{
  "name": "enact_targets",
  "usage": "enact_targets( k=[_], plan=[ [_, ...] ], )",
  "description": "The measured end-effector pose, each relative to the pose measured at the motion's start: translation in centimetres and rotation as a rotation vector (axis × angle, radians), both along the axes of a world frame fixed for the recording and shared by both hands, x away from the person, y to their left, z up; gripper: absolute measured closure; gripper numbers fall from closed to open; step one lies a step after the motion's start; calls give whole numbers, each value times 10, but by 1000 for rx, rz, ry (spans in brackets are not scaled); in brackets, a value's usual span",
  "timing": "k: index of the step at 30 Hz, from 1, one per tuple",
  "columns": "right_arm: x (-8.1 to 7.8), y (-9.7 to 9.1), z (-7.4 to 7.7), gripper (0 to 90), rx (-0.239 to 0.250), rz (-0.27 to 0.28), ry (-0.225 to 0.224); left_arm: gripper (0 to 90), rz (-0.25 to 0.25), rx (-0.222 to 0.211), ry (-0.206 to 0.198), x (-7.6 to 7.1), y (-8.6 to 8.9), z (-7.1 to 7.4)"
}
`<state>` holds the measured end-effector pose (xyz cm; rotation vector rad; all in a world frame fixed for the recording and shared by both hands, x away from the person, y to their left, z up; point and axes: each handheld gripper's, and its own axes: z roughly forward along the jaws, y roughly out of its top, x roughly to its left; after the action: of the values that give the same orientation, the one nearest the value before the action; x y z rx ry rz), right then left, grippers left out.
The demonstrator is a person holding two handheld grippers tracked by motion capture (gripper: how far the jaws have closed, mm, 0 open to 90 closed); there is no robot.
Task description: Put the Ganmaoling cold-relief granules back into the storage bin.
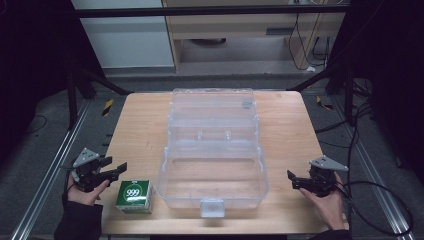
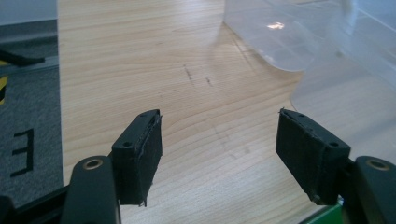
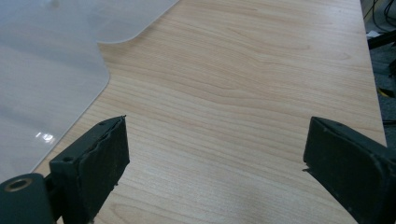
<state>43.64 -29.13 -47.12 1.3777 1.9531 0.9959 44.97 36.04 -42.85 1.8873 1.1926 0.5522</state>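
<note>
Left hand-held gripper (image 2: 219, 140) jaws apart, empty, beside green box (image 1: 134, 196); right hand-held gripper (image 3: 215, 163) seemingly wider, empty.

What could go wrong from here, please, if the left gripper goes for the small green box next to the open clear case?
The green box stands close beside the clear case, so one jaw of the open left gripper might catch the case wall and shove it. The box also sits near the table front edge; a clumsy nudge could push it off. The case's raised lid looks light and could swing if bumped.
</note>
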Motion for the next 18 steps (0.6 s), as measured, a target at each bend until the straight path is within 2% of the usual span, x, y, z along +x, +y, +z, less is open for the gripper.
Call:
enact_targets(
  k=[5,8,13,18],
  plan=[
    [-1,-1,-1,72,-4,-9,-1,287,-75,37,15,3,-3,8],
    [-1,0,-1,68,-18,-8,-10,270,-117,80,16,2,-5,15],
    [-2,0,-1,63,-37,0,-22,259,-173,100,29,0,-4,27],
    [-2,0,-2,62,-51,0,-23,241,-253,143,42,-3,-3,39]
  ],
)
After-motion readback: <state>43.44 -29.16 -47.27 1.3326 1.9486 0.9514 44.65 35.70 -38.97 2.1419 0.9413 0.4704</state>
